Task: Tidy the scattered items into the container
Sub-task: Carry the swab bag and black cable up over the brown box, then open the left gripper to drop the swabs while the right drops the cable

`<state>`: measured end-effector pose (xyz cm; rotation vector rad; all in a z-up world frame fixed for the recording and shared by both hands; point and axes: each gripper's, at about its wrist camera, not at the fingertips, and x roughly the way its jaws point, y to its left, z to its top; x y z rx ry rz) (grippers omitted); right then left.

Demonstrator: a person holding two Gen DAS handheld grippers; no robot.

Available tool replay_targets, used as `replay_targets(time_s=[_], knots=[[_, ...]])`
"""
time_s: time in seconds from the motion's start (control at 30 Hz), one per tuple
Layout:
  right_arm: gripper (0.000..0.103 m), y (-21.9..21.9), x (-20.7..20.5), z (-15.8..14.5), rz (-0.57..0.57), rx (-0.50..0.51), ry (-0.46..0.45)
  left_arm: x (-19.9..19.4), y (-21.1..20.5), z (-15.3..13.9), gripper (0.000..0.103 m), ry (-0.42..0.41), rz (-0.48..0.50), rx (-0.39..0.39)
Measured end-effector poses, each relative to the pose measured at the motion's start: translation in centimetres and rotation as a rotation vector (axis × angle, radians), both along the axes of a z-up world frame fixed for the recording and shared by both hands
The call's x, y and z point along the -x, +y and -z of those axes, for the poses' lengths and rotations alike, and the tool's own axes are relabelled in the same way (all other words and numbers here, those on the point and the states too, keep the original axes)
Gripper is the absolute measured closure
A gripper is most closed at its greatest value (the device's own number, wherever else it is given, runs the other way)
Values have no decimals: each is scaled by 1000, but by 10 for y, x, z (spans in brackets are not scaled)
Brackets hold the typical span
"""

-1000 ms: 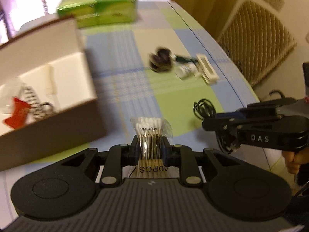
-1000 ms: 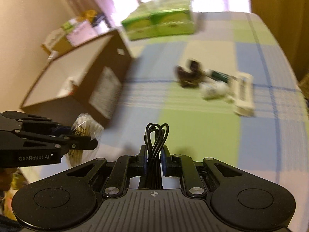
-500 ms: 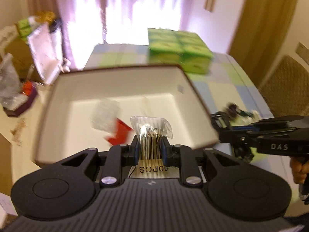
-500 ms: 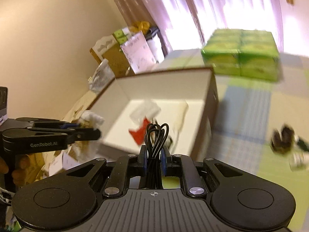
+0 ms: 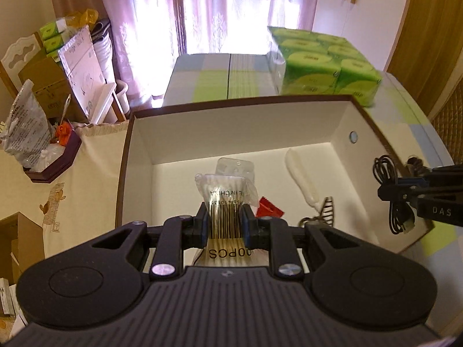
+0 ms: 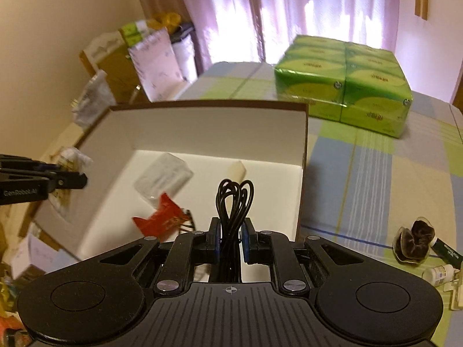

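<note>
My left gripper (image 5: 224, 222) is shut on a clear bag of cotton swabs (image 5: 225, 199), held above the open white-lined box (image 5: 240, 124). My right gripper (image 6: 230, 241) is shut on a coiled black cable (image 6: 234, 199) at the box's (image 6: 202, 121) near right side; the left wrist view shows that cable (image 5: 390, 193) hanging over the box's right wall. Inside the box lie a red packet (image 5: 270, 209), a clear blister pack (image 5: 235, 169) and a white comb-like piece (image 5: 303, 182). A brown scrunchie (image 6: 416, 238), a small bottle (image 6: 438, 273) and a green tube (image 6: 447, 250) lie on the tablecloth.
A green pack of tissues (image 5: 321, 63) stands behind the box on the checked tablecloth (image 6: 361, 173). Left of the table are cardboard boxes (image 5: 49, 86), a plastic bag (image 5: 24, 127) and a dark tray of clutter (image 5: 55, 162).
Both grippers have swung from the table over to the box, each carrying its item. The views now look down into the box from above.
</note>
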<state>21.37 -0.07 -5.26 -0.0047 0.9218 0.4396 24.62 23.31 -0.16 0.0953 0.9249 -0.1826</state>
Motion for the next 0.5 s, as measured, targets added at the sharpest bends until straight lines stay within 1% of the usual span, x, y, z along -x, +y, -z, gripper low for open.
replay_targets(time_s=[0.13, 0.27, 0.43, 0.5], knots=[[87, 4, -5, 8, 12, 42, 14, -15, 4, 19, 85, 45, 11, -20], [87, 7, -9, 15, 7, 81, 27, -26, 7, 39, 85, 118, 19, -30], [87, 16, -9, 19, -26, 131, 21, -34, 9, 61, 85, 219, 27, -34], [87, 19, -8, 20, -41, 146, 24, -35, 9, 67, 84, 245, 28, -35]])
